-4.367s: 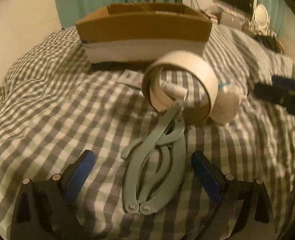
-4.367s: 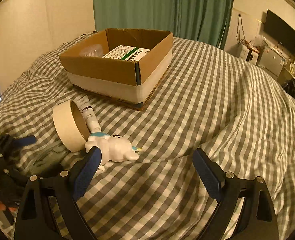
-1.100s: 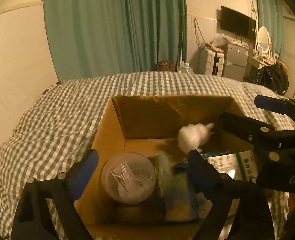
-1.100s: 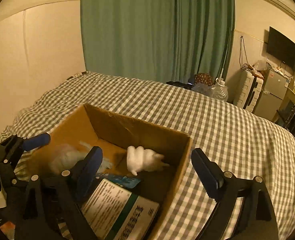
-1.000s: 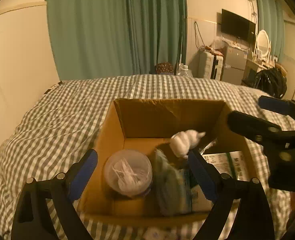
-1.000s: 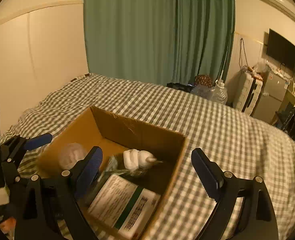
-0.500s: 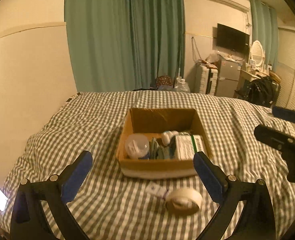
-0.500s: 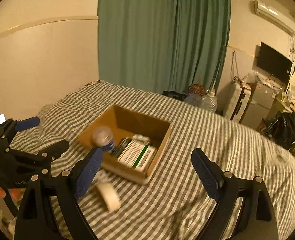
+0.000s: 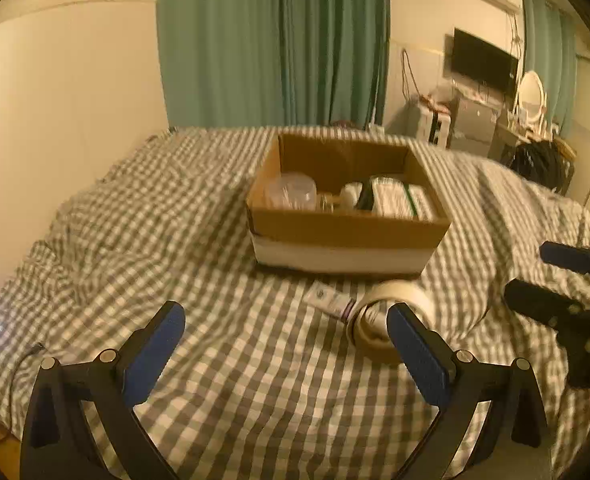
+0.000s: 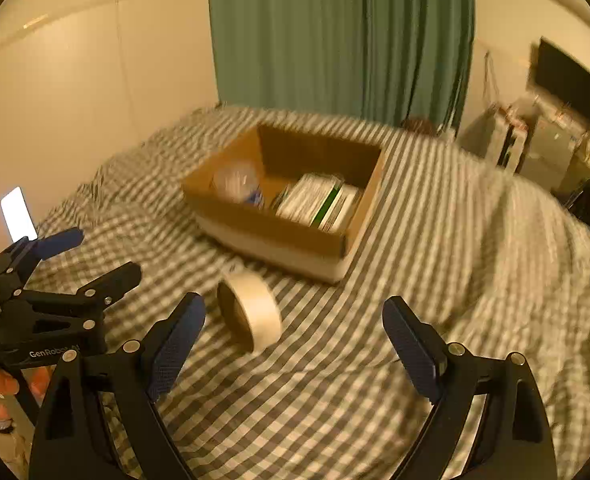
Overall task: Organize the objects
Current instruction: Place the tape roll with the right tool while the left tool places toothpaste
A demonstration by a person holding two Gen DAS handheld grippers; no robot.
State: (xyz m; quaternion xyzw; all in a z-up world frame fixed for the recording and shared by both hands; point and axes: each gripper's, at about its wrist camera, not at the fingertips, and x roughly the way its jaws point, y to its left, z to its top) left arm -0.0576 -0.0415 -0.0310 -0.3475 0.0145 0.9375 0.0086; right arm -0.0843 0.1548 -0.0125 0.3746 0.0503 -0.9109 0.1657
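Right wrist view: tape roll on edge on the checked bed, just before the cardboard box, between the spread right tool fingers; left tool likewise spread, roll beside its right finger.

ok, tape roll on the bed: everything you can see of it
The tape roll is a wide, pale cream ring with a darker inner core, paper-like as it looks. It stands on edge on the checked bedspread, in front of the cardboard box and apart from it. A small white tube lies beside it, its end pointing into the roll's opening; contact can't be confirmed. Neither gripper touches the roll. In the left wrist view one finger pad hides part of it.
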